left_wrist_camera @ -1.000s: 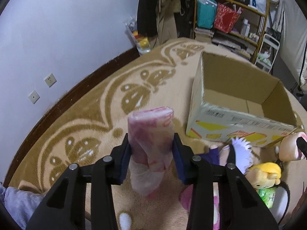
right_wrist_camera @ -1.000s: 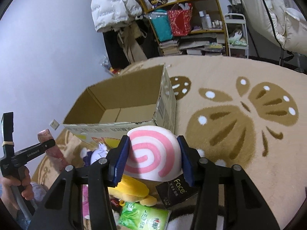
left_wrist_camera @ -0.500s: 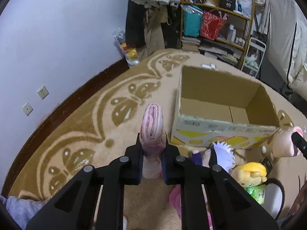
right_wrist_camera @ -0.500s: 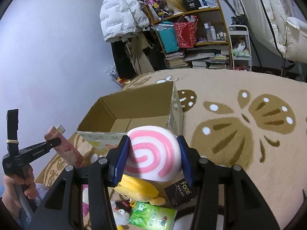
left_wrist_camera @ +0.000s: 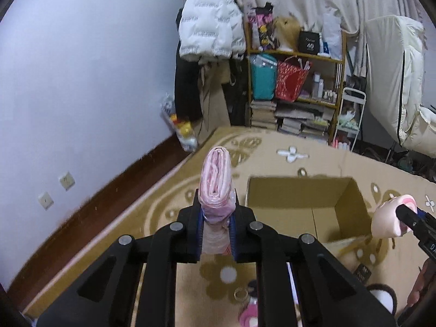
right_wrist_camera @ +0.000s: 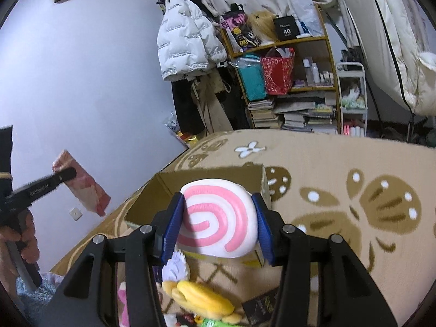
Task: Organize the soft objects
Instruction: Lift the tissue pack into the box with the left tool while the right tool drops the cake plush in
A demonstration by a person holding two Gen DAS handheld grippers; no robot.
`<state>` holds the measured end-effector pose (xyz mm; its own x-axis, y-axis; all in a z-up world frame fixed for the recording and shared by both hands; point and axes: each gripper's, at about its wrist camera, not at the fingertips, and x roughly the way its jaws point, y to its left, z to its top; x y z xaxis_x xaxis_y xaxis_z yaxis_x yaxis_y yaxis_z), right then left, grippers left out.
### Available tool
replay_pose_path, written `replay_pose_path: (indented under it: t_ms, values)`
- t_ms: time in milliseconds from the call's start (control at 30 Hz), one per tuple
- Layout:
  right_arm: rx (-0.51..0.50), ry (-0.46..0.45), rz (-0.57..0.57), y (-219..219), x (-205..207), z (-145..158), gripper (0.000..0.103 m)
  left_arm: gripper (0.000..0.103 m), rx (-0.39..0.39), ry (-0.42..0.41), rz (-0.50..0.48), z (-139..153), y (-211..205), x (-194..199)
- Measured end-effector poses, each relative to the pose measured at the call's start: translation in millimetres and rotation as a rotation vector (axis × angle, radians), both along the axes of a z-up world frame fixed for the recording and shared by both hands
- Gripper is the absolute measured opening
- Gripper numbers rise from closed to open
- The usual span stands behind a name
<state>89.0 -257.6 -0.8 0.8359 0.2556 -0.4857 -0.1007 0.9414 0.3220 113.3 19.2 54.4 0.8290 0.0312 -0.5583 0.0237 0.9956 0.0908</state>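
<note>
Still short of the cardboard box [left_wrist_camera: 299, 212], the pink wrapped pack [left_wrist_camera: 216, 182] pinched narrowly by the left gripper [left_wrist_camera: 216, 218] could slide free, while the right gripper [right_wrist_camera: 218, 226], clamping the swirl plush [right_wrist_camera: 218, 218], might clip the box's rim.

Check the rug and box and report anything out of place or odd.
The box is empty while soft toys lie loose on the rug in front of it, a yellow plush among them. Both grippers hold items off the rug; nothing looks spilled or damaged.
</note>
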Motion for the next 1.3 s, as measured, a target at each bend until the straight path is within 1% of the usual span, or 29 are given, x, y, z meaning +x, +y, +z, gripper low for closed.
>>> replay_pose_path:
  t_ms: [133, 233, 367, 500, 567, 667, 800, 967, 1067, 1167, 1200, 1233, 1300]
  values:
    - [-0.003, -0.017, 0.004, 0, 16, 5, 0.053, 0.014, -0.002, -0.038, -0.030, 14, -11, 13]
    - [-0.009, -0.031, 0.004, 0, 27, 8, 0.053, 0.014, -0.003, -0.064, -0.069, 18, -25, 23]
    - [-0.012, -0.036, 0.007, -1, 37, 8, 0.053, 0.014, 0.005, -0.077, -0.119, 13, -41, 31]
    - [-0.022, -0.026, 0.013, 1, 52, 3, 0.054, 0.014, -0.001, -0.079, -0.166, -3, -57, 37]
    - [-0.029, -0.015, 0.021, 4, 59, -2, 0.054, 0.014, 0.011, -0.065, -0.177, -13, -64, 41]
    - [-0.033, 0.005, 0.038, 8, 65, -11, 0.054, 0.015, 0.007, -0.018, -0.190, -31, -72, 50]
    - [-0.055, 0.029, 0.068, 15, 69, -24, 0.056, 0.015, -0.043, 0.044, -0.203, -51, -74, 62]
    - [-0.069, 0.067, 0.073, 15, 75, -39, 0.058, 0.018, -0.056, 0.106, -0.167, -70, -73, 76]
    - [-0.072, 0.069, 0.068, 13, 76, -43, 0.060, 0.019, -0.052, 0.123, -0.139, -77, -70, 80]
    - [-0.073, 0.062, 0.068, 14, 75, -43, 0.068, 0.020, -0.039, 0.117, -0.121, -78, -66, 79]
    - [-0.077, 0.056, 0.056, 14, 74, -42, 0.077, 0.022, -0.039, 0.116, -0.117, -78, -65, 78]
    - [-0.078, 0.048, 0.047, 13, 72, -41, 0.085, 0.027, -0.041, 0.117, -0.115, -77, -63, 77]
    - [-0.072, 0.028, 0.030, 10, 69, -38, 0.093, 0.032, -0.050, 0.123, -0.109, -77, -60, 74]
